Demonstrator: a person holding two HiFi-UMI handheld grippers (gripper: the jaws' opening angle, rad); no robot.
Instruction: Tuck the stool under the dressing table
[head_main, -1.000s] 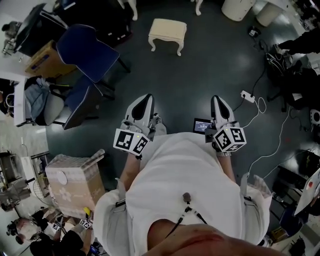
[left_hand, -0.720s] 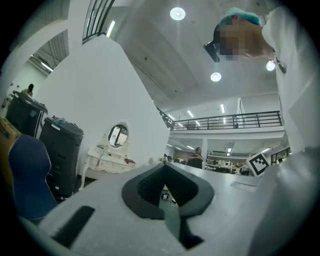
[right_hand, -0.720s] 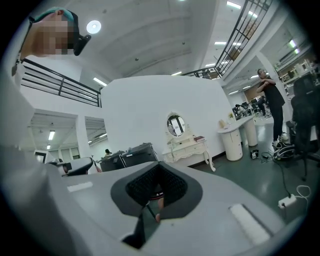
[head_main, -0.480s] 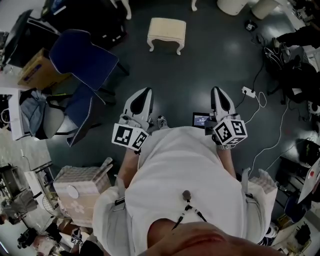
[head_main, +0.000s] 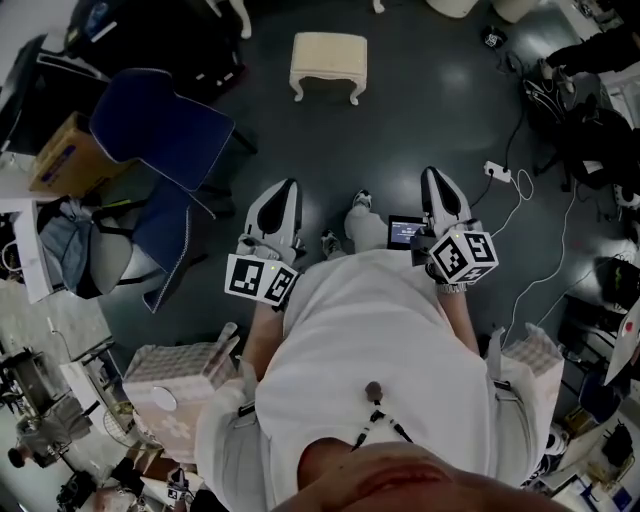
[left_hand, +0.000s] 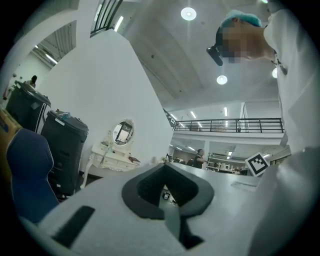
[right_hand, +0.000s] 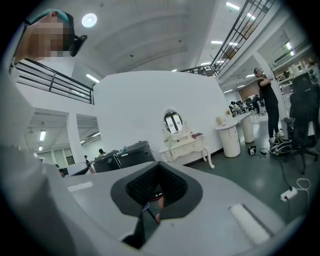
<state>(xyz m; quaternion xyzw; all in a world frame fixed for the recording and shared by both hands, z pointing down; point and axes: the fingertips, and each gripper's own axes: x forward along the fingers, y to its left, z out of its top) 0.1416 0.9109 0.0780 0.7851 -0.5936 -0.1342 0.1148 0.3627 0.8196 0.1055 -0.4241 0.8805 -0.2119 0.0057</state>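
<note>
- The stool (head_main: 328, 62) stands on the dark floor (head_main: 430, 100), straight ahead of the person and well apart from both grippers.
- The left gripper (head_main: 285, 192) has its jaws pressed fully together, and its own view shows nothing caught between them.
- The right gripper (head_main: 434, 180) is the same: closed tight and holding nothing.
- Both grippers point forward side by side. The stool sits ahead of the gap between them but off to the left side, nearly in line with the left gripper, so I judge the left hand the nearer one.
- The stool's long side lies across the person's path, with that broad face turned toward the grippers and a curved leg at each near corner.
- The dressing table (left_hand: 111, 156), white with an oval mirror (left_hand: 123, 132), stands against the wall beyond the stool. In the head view only its legs show at the top edge.
- So the push would run straight on, from the stool's near side toward the desk.
- A blue chair (head_main: 160, 125) stands to the left of that line and a cable (head_main: 520, 210) lies to the right.
</note>
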